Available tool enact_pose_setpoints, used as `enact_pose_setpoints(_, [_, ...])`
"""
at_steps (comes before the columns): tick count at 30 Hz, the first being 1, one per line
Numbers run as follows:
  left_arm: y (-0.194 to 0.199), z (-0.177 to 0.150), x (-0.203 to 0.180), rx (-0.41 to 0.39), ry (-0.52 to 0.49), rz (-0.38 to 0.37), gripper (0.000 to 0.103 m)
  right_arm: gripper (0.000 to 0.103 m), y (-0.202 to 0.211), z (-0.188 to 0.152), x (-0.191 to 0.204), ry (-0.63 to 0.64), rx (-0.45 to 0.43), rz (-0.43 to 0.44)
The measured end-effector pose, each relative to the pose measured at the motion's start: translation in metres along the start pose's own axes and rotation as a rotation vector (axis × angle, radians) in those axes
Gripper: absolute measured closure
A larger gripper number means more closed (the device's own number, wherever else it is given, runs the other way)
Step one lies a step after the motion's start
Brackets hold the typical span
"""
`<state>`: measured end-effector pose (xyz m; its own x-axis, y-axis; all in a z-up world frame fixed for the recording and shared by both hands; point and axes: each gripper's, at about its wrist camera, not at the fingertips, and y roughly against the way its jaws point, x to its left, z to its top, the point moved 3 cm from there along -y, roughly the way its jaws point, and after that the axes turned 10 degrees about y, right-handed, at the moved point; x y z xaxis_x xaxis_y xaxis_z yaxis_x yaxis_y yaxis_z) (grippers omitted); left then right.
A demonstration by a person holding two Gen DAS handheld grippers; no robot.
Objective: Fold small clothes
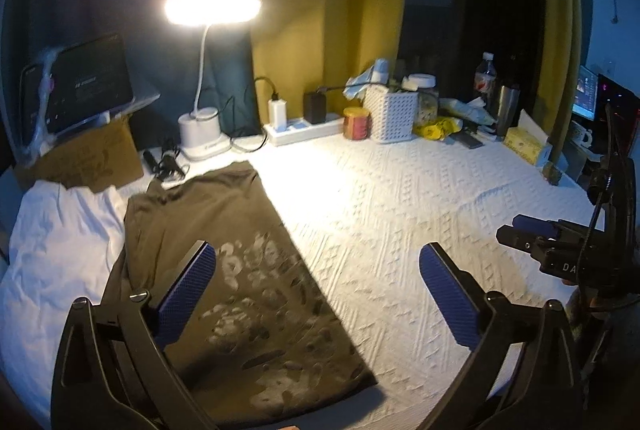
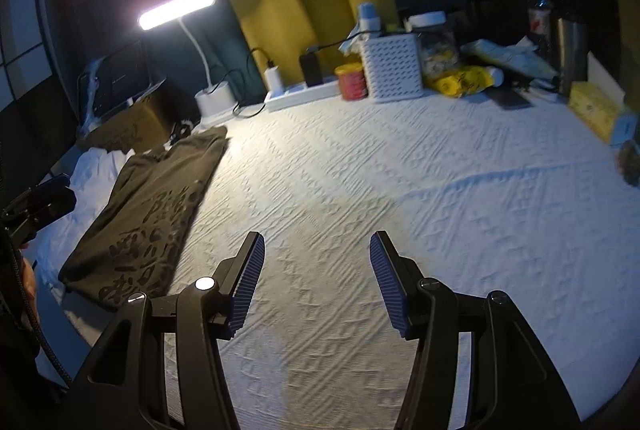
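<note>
step: olive shirt [image 1: 224, 262] folded, let go | L tongs [image 1: 318, 290] + R tongs [image 2: 317, 282] released, empty | next: grab white garment [image 1: 60, 230] left of L tongs

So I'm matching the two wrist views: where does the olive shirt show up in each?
Left wrist: the shirt lies lower left of centre, under the left finger.
Right wrist: the shirt lies at the left edge, clear of both fingers.
Shared landmark: the lamp, lit, beyond the shirt's far end.
</note>
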<state>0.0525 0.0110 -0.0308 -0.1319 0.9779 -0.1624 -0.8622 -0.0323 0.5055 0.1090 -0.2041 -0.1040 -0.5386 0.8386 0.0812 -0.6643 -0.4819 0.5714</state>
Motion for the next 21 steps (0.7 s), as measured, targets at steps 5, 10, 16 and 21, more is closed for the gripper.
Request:
enact_pose_setpoints(5, [0.008,0.009,-0.013,-0.037,-0.025,-0.024,0.002,0.045,0.019,0.010,-0.006,0.010,-0.040,-0.035])
enact_pose_setpoints(10, [0.019,0.018,-0.024,-0.084,-0.047,-0.035,0.002,0.045,0.037,0.023,-0.008,0.025,-0.086,-0.059])
enact_pose_setpoints(16, [0.031,0.034,-0.028,-0.141,-0.048,-0.065,0.002,0.045,0.064,0.042,-0.008,0.051,-0.156,-0.095])
enact_pose_setpoints(21, [0.051,0.047,-0.028,-0.224,-0.032,-0.073,0.002,0.044,0.086,0.056,-0.006,0.071,-0.214,-0.118])
